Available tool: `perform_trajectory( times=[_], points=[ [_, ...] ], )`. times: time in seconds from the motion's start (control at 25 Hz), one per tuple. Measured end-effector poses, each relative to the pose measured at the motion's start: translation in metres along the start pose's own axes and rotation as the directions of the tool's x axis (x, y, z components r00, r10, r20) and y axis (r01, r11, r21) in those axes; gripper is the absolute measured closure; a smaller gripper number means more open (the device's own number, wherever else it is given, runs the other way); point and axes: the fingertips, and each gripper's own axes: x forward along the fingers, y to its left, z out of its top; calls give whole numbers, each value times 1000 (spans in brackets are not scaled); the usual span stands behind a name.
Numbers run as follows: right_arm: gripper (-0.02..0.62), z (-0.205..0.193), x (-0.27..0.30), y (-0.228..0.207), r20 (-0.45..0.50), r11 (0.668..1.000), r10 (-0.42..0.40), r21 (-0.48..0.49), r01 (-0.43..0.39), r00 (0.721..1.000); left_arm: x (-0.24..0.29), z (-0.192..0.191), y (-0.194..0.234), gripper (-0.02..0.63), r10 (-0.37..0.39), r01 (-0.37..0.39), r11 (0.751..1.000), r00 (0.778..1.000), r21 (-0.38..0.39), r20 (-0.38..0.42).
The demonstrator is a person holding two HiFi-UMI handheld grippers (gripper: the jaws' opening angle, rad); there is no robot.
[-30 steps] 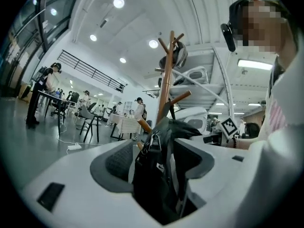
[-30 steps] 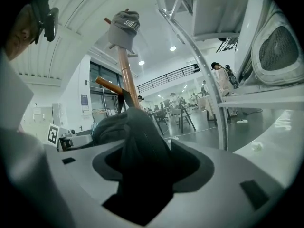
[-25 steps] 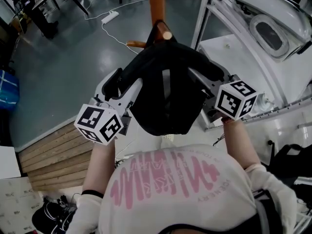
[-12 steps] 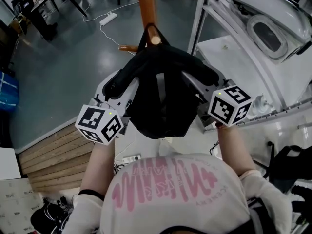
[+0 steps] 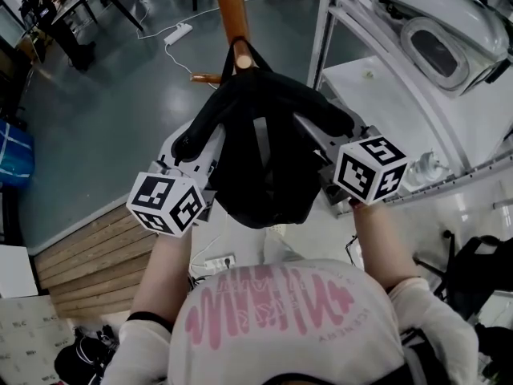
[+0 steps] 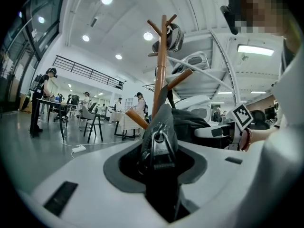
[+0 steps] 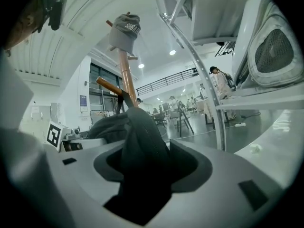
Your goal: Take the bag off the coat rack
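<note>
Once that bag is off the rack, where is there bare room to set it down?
The widest bare patch is the grey floor between the power strip and the wooden planks. The white slab right of the metal post is also mostly bare. Crowded: by the person's feet, with shoes left and a black pack right.

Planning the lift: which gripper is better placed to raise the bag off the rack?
Right, probably. Both grippers' jaws have just been closing on the bag; the right gripper holds a thick fold, the left gripper only the zipper end.
</note>
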Motion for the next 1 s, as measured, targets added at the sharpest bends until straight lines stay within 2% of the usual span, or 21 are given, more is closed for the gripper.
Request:
perform_trajectory(
  times=[0.28, 0.52, 0.8, 1.0],
  points=[
    [388, -2, 1, -3, -19, 998, -47, -32, 47, 999, 1, -1, 0, 485, -2, 2, 1000, 1000, -22, 13],
    [444, -6, 2, -4, -71, 993, -90, -81, 84, 993, 1, -2, -1, 485, -20, 20, 999, 1000, -43, 17],
    [492, -8, -2, 1, -84, 987, -107, -130, 95, 991, 0, -6, -7, 505, -130, 131, 991, 990, 13, -63],
    [497, -7, -2, 3, -93, 986, -115, -129, 102, 989, 1, -7, -8, 505, -136, 144, 987, 985, 74, -106]
  ],
)
